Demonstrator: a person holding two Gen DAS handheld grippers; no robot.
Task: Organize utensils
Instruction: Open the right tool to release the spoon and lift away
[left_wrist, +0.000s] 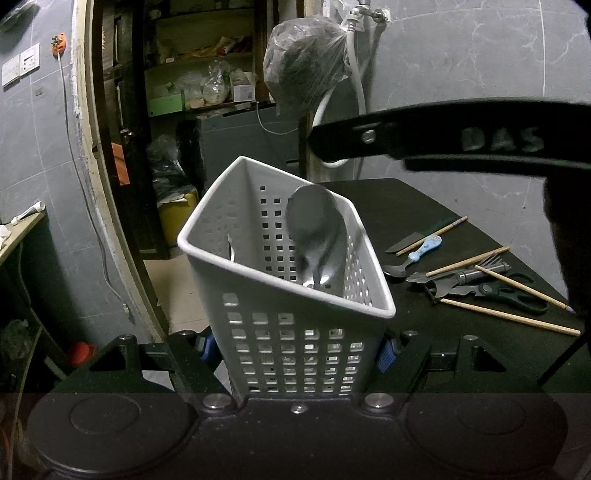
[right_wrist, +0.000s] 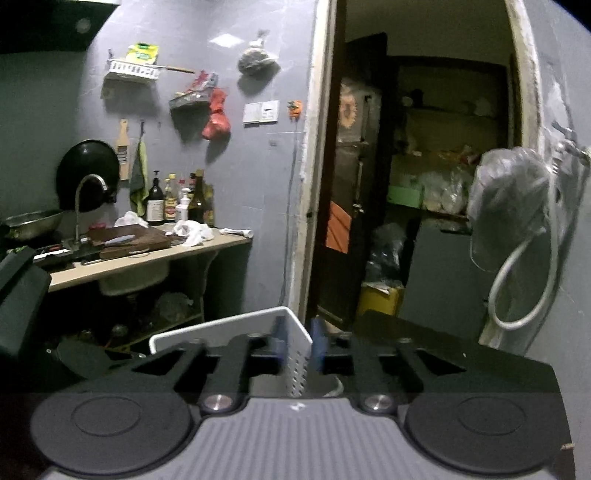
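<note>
A white perforated utensil basket (left_wrist: 291, 332) stands tilted at the edge of the black table (left_wrist: 413, 206), and my left gripper (left_wrist: 297, 350) is shut on its lower walls with both blue pads (left_wrist: 386, 356). Inside it a large metal spoon (left_wrist: 314, 229) leans bowl-up, blurred; a thin metal piece (left_wrist: 232, 251) shows by the left wall. The right gripper's black body (left_wrist: 443, 136) hangs above and right of the basket. In the right wrist view my right gripper (right_wrist: 298, 341) is open just over the basket's corner (right_wrist: 291, 332), with its pads off the wall.
Loose utensils lie on the table's right part: a knife (left_wrist: 406, 242), a small spoon with a blue-and-white handle (left_wrist: 424, 251), several chopsticks (left_wrist: 509, 317), green-handled scissors (left_wrist: 513, 293) and a peeler (left_wrist: 443, 282). A doorway (left_wrist: 122, 147) and a bagged bundle (left_wrist: 306, 66) lie beyond.
</note>
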